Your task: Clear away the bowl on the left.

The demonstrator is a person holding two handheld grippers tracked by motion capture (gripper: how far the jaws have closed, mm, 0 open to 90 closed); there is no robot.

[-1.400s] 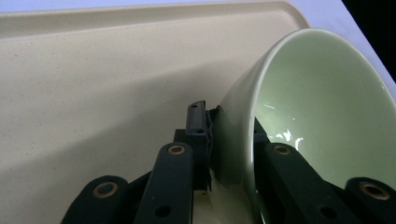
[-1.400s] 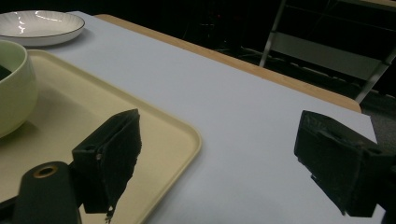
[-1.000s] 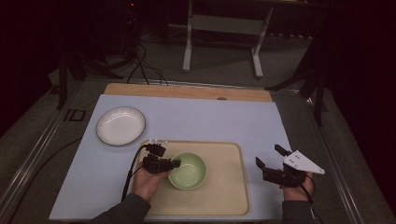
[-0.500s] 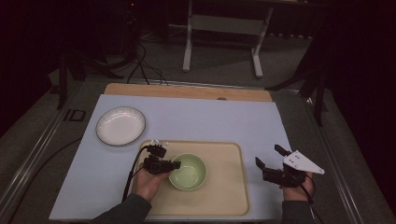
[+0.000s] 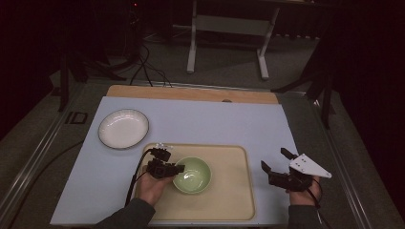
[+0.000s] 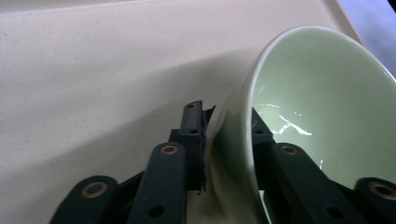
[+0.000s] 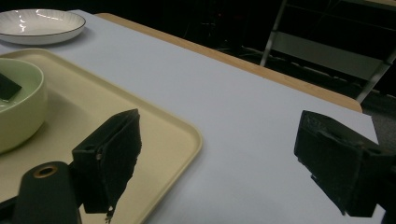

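A pale green bowl [image 5: 193, 175] stands on a beige tray [image 5: 231, 191] at the near middle of the table. My left gripper [image 5: 175, 168] is shut on the bowl's left rim. In the left gripper view one jaw lies outside the bowl [image 6: 322, 98] wall and the other inside, with the left gripper [image 6: 226, 128] pinching the rim over the tray [image 6: 93, 65]. My right gripper [image 5: 276, 160] hovers open beside the tray's right edge, over the mat. The right gripper [image 7: 224, 154] has nothing between its wide-apart jaws; the bowl [image 7: 18, 109] shows at far left.
A white plate [image 5: 123, 128] with a dark rim sits on the light blue mat [image 5: 215, 121] at the far left, also seen as the plate [image 7: 39, 23] in the right gripper view. A wooden strip [image 5: 191, 93] borders the table's far side. Cables and a metal stand lie beyond.
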